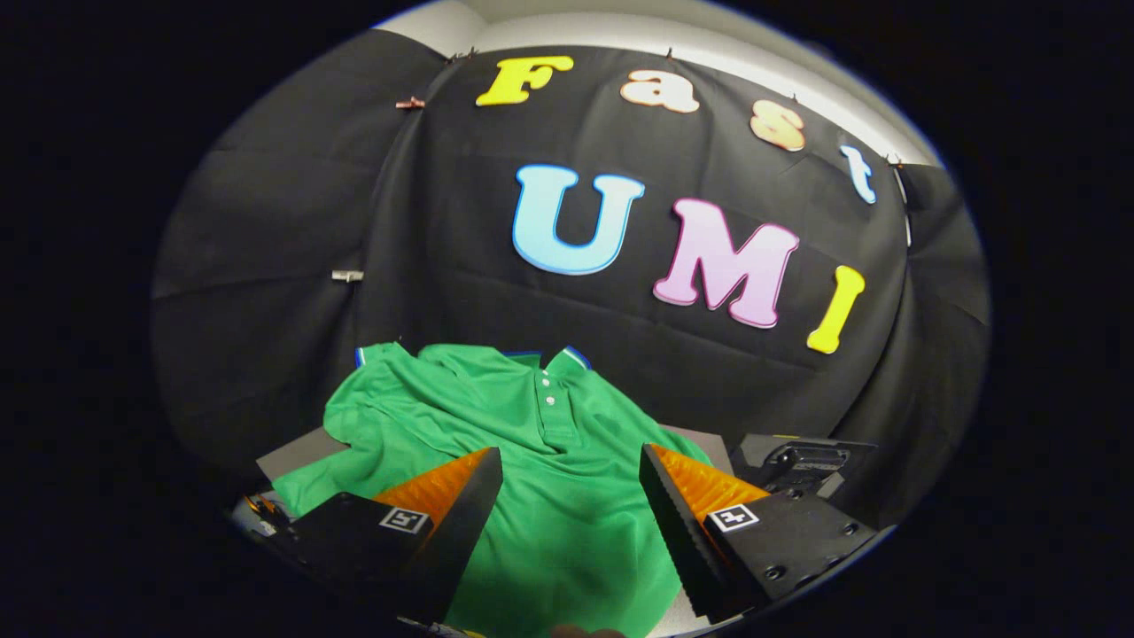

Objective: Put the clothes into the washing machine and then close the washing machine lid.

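The tongs (571, 496) are hovering wide apart above a green polo shirt (532, 443), with nothing between their fingers but open air and the cloth lying below. The shirt is spreading loosely over a grey tabletop (292, 454), its collar and button placket pointing toward the far edge by the black booth wall, one sleeve trailing toward the left edge, and the hem running toward the near edge under the tongs. A dark boxy device (797, 461) is sitting just beyond the right finger, near the right edge of the tabletop; what it is cannot be told.

The job seems to be at its very beginning: the shirt is not yet gripped, and the washing machine is not to be placed from here.

The risks are lying in the cloth itself. A flat, smooth garment is offering little to pinch, so the fingers may be closing on a single thin layer and letting it slide out on the lift. A grip near the hem may be leaving the sleeves and collar dragging, snagging on the dark device or hanging outside the machine's opening and stopping the lid from closing.
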Available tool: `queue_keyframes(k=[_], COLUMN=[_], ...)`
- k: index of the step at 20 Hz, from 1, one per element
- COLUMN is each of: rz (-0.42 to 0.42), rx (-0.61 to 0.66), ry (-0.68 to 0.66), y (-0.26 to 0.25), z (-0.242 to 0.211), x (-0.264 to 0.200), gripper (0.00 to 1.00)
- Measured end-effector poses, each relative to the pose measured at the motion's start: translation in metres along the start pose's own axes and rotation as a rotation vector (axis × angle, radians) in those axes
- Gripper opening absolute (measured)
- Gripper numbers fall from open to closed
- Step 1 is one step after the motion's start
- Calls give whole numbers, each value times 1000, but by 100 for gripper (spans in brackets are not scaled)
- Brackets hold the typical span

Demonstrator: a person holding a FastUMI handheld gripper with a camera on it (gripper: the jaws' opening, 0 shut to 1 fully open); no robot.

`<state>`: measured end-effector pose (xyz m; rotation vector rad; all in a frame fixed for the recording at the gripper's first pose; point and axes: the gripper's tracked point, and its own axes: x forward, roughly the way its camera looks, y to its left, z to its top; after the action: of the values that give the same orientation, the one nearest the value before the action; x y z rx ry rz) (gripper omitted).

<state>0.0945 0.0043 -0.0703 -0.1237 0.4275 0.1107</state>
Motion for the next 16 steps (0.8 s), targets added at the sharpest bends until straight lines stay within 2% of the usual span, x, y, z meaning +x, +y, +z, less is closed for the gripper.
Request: queue_keyframes(k=[4,6,10,11,12,13,14,16], rz=[33,92,148,205,226,229,220,266], rx=[9,19,-7,8,81,116,115,50], ry=[70,127,318,406,364,389,344,282], y=[-7,3,13,20,18,19,19,22], z=[10,9,-22,-40,-26,-39,-35,-32], x=[36,56,96,92,96,96,100,98], gripper=[98,98,99,99,96,94,91,71])
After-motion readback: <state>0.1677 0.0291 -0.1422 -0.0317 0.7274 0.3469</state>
